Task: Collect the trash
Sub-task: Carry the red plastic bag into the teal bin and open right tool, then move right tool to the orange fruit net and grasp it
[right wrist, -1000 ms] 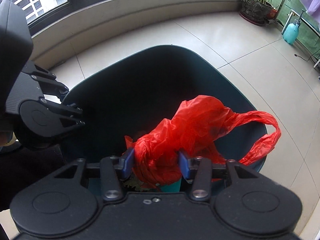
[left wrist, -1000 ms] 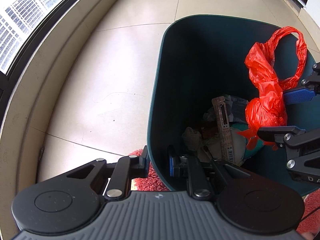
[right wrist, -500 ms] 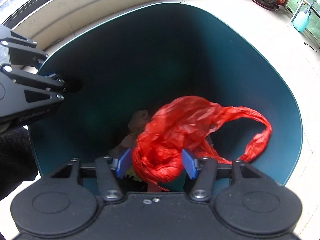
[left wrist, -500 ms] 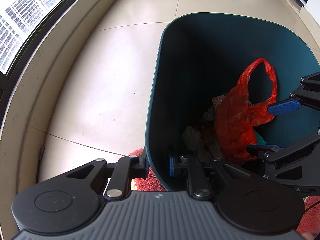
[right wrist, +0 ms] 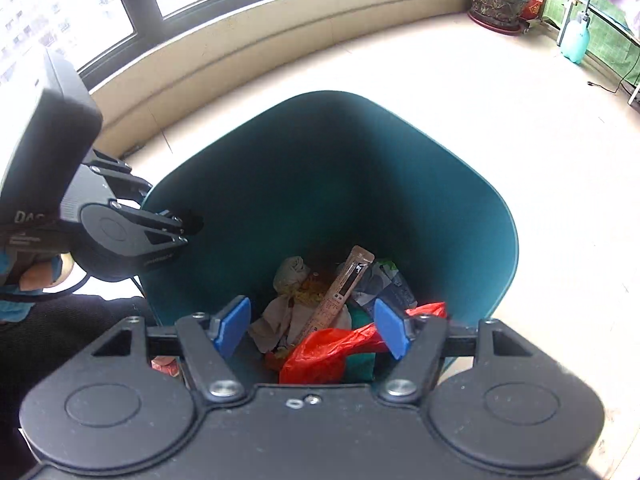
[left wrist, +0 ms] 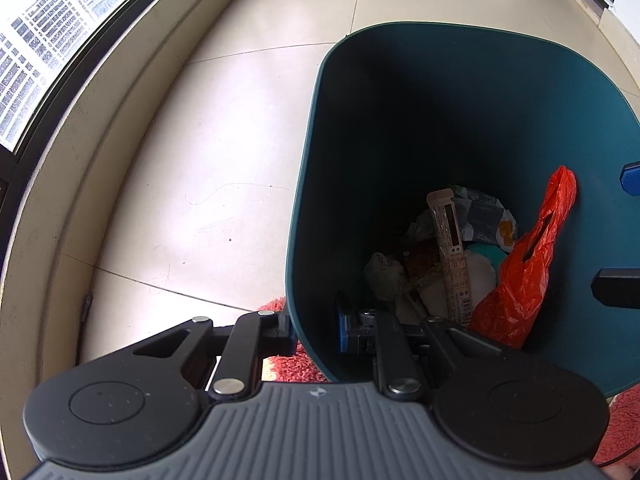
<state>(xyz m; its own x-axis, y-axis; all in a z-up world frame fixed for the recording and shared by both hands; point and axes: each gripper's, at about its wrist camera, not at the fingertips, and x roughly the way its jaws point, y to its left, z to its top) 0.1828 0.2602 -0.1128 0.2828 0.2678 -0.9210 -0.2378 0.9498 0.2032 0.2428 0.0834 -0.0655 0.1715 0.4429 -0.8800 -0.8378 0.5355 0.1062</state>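
Pale floor tiles (left wrist: 224, 128) are bounded by a curved sill (right wrist: 280, 28) under a dark-framed window (right wrist: 132, 4). A red rug (left wrist: 288, 364) is seen on the floor. A potted plant (right wrist: 496, 4) and 1 green spray bottle (right wrist: 575, 36) are placed far off.

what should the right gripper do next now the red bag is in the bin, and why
Probably lift the right gripper up and out of the teal bin. Its jaws are open with nothing between them, and the red bag lies loose on the other trash against the bin wall. The left gripper clamps the bin rim, steadying it.
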